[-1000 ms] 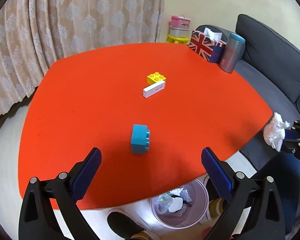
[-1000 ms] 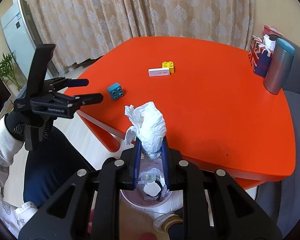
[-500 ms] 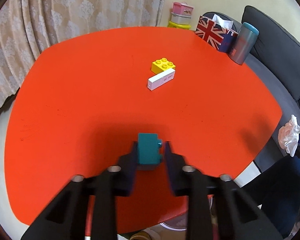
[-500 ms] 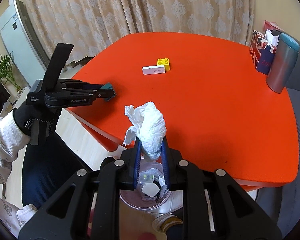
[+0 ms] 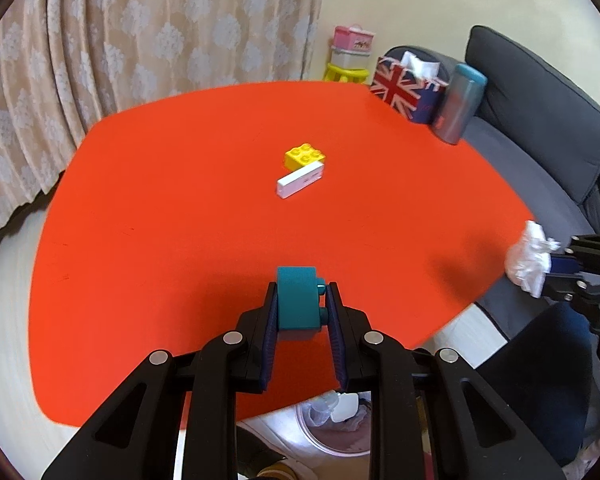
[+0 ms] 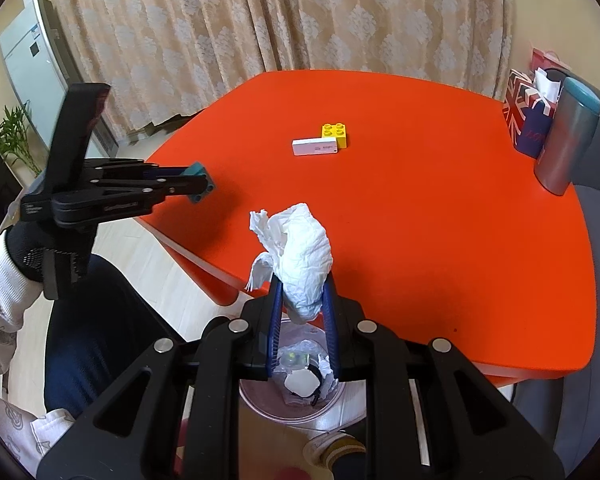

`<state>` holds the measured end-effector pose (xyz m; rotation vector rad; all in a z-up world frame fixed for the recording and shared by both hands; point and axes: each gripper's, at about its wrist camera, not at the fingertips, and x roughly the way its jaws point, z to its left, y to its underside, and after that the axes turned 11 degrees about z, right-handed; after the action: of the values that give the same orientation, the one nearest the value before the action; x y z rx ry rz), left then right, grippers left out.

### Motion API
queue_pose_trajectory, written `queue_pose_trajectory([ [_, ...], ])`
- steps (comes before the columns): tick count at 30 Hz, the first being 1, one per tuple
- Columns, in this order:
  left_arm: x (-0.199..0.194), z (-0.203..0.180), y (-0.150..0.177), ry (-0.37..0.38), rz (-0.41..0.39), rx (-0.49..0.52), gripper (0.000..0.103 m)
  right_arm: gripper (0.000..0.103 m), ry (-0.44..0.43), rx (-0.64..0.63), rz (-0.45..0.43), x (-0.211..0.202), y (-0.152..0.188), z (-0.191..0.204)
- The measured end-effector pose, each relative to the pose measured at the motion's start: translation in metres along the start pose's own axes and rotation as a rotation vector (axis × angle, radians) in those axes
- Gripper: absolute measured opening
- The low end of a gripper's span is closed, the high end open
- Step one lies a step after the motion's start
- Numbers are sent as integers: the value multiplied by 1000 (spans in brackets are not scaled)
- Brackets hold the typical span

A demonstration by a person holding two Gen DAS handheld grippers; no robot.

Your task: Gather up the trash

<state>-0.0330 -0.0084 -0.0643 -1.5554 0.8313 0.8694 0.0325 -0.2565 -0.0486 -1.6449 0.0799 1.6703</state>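
My left gripper (image 5: pixel 300 300) is shut on a teal toy brick (image 5: pixel 297 300) and holds it just above the near part of the red table (image 5: pixel 180 200); the brick also shows in the right wrist view (image 6: pixel 199 188). My right gripper (image 6: pixel 302 296) is shut on a crumpled white tissue (image 6: pixel 300 258) and holds it over a pink trash bin (image 6: pixel 296 400) on the floor by the table's edge. The bin (image 5: pixel 332 428) holds some trash. The tissue also shows at the right edge of the left wrist view (image 5: pixel 528 258).
A yellow brick (image 5: pixel 305 156) and a white flat box (image 5: pixel 301 180) lie mid-table. A Union Jack tissue box (image 5: pixel 408 88) and a grey tumbler (image 5: pixel 460 104) stand at the far right corner. A grey sofa (image 5: pixel 540 140) borders the right side. Curtains hang behind.
My left gripper closed on the teal brick and lifted it off the table toward the near edge. My right gripper kept its hold on the tissue over the bin.
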Motion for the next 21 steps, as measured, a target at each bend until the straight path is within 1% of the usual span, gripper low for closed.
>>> queue_pose_trajectory([
  [4, -17, -10, 10, 7, -34, 12, 23, 19, 3, -8, -7, -6, 3, 5],
  [10, -39, -27, 24, 42, -76, 44, 23, 19, 2, -16, -6, -11, 10, 9],
  [15, -42, -38, 38, 73, -71, 68, 23, 19, -5, -30, 15, -8, 20, 15],
  [21, -35, -48, 56, 93, -44, 83, 23, 19, -35, -37, 58, 8, 36, 23],
])
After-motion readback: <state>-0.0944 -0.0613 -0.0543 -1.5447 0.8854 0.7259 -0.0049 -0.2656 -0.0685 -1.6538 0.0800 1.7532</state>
